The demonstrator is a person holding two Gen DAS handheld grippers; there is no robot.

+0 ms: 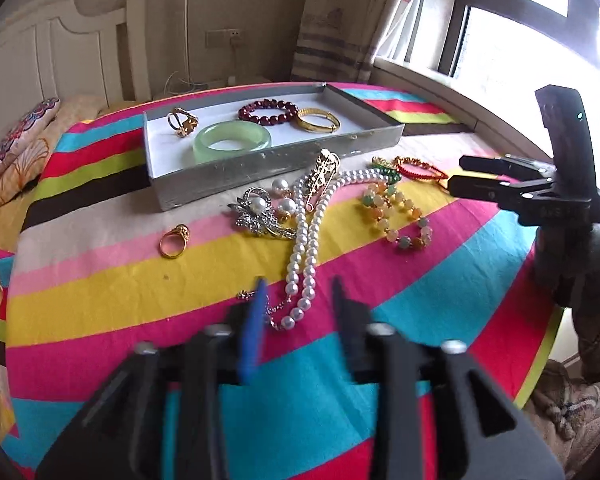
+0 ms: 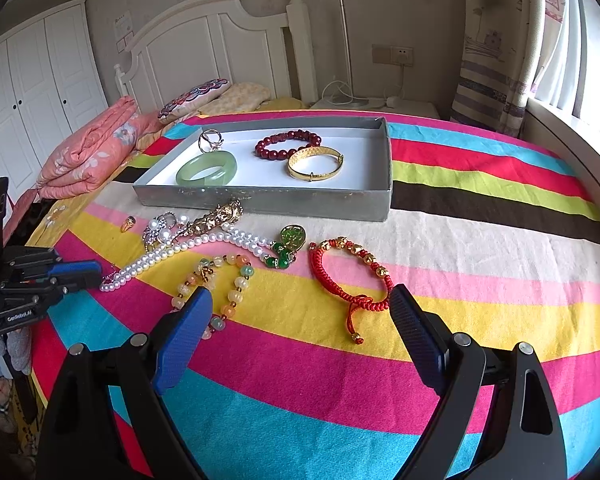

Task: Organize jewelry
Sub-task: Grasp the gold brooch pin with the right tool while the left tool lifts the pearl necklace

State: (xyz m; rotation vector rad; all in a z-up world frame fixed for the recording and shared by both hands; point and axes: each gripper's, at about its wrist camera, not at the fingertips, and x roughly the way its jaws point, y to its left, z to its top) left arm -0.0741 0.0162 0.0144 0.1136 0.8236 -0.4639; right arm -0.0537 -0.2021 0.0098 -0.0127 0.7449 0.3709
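The long white pearl necklace (image 1: 305,240) lies on the striped colourful bed cover (image 1: 420,280), its clasp end between the parted fingers of the left claw (image 1: 296,304), which pinches nothing. Around it lie a silver pearl brooch (image 1: 260,212), a gold ring (image 1: 174,240) and a red cord bracelet (image 2: 350,276), all before the shallow grey cardboard tray (image 2: 268,200). The right claw (image 2: 300,312) is spread wide and empty over the cover, near the window (image 1: 520,20).

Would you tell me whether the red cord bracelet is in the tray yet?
Out. The red cord bracelet lies on the striped cloth, in front of the tray.
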